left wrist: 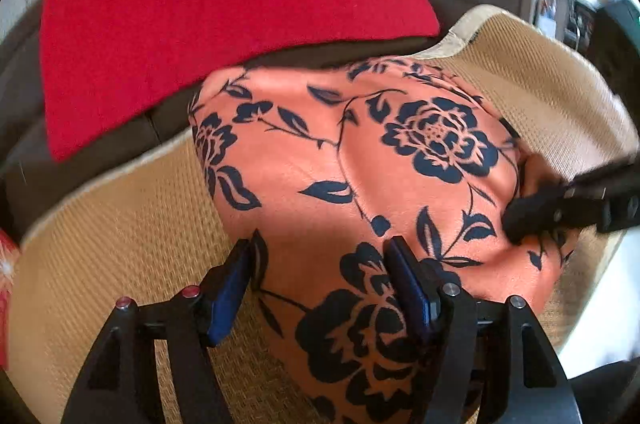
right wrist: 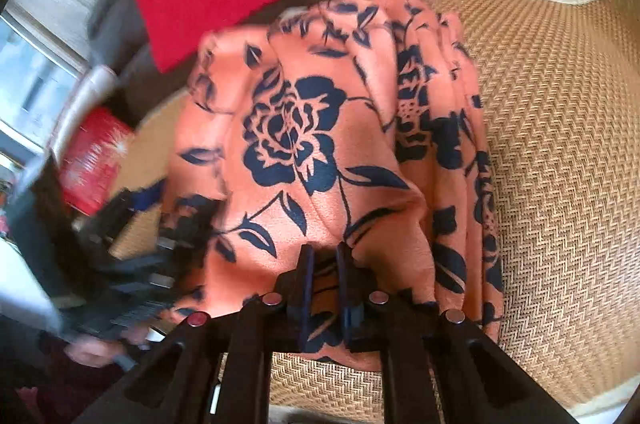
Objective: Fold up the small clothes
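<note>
Currently you are folding: floral garment (right wrist: 320, 152) lying bunched on the woven mat (right wrist: 560, 144). Right gripper (right wrist: 325, 256) pinching its near edge; left gripper (left wrist: 320, 256) jaws wide. Next, carry the pinched edge far.

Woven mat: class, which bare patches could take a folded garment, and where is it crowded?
Bare woven mat lies to the right of the floral garment in the right wrist view, and left of it in the left wrist view. The middle is crowded: right gripper pinches the cloth, left gripper is open over it. A red cushion borders the far edge.
</note>
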Demonstrator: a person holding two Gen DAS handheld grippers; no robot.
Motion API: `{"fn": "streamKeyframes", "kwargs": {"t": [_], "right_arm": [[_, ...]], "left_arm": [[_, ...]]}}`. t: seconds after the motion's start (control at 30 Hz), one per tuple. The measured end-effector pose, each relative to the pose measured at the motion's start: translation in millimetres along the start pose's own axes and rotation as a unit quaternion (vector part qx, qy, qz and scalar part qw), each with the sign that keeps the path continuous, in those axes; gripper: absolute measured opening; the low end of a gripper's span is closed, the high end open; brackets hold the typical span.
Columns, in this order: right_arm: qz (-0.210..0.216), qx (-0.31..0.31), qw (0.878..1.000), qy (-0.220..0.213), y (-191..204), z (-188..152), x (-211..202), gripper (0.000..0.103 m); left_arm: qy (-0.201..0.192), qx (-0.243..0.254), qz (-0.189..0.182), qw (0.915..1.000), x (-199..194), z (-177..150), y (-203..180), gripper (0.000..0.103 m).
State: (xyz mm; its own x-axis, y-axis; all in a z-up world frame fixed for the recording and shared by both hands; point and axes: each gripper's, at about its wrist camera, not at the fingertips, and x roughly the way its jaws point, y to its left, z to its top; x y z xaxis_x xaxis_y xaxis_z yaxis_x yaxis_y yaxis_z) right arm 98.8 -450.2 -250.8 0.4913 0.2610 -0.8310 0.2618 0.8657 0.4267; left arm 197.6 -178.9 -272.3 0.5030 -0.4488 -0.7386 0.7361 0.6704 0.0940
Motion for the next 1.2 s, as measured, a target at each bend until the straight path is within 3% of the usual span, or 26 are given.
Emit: {"fn": "streamKeyframes", "kwargs": {"t": [0.13,0.23,0.33,0.4,0.5,0.57,0.7,0.9,1.03,1.2], "right_arm": [[-0.011,0.015,1.0,0.013,4,19,-12,0.012],[-0.035,-0.003,0.999,-0.025,17,53,-26,0.018],[-0.026,0.004,0.999,-0.045,22,88,-26,0.018],[-0.028,0.021,0.999,-0.034,19,104,-12,0.018],[-0.052,0.053,0.997,0.017,1,121,38,0.013],[-0.037,0.063,0.997,0.006,-3,129,41,0.012],[-0.052,0.04,0.998,0.011,16,139,31,0.018],[0.042,-0.028,0.998,-0.031,71,162,16,0.018],[0.062,-0.071,0.996,-0.006,106,174,50,0.018],[0.048,-0.037,0.996,0.067,96,188,131,0.016]], "left_arm": [[0.016,-0.038,-0.03,0.9987,6,4,14,0.07],[0.014,-0.036,-0.029,0.9988,12,5,13,0.072],[0.013,-0.038,-0.032,0.9987,8,4,13,0.073],[0.013,-0.04,-0.036,0.9985,9,4,16,0.074],[0.012,-0.043,-0.04,0.9982,16,4,24,0.076],[0.011,-0.044,-0.042,0.9981,17,4,26,0.078],[0.01,-0.049,-0.045,0.9977,8,-6,45,0.079],[0.011,-0.056,-0.047,0.9972,8,-11,53,0.083],[0.013,-0.06,-0.05,0.9968,3,-13,58,0.084],[0.015,-0.064,-0.052,0.9965,6,-15,67,0.085]]}}
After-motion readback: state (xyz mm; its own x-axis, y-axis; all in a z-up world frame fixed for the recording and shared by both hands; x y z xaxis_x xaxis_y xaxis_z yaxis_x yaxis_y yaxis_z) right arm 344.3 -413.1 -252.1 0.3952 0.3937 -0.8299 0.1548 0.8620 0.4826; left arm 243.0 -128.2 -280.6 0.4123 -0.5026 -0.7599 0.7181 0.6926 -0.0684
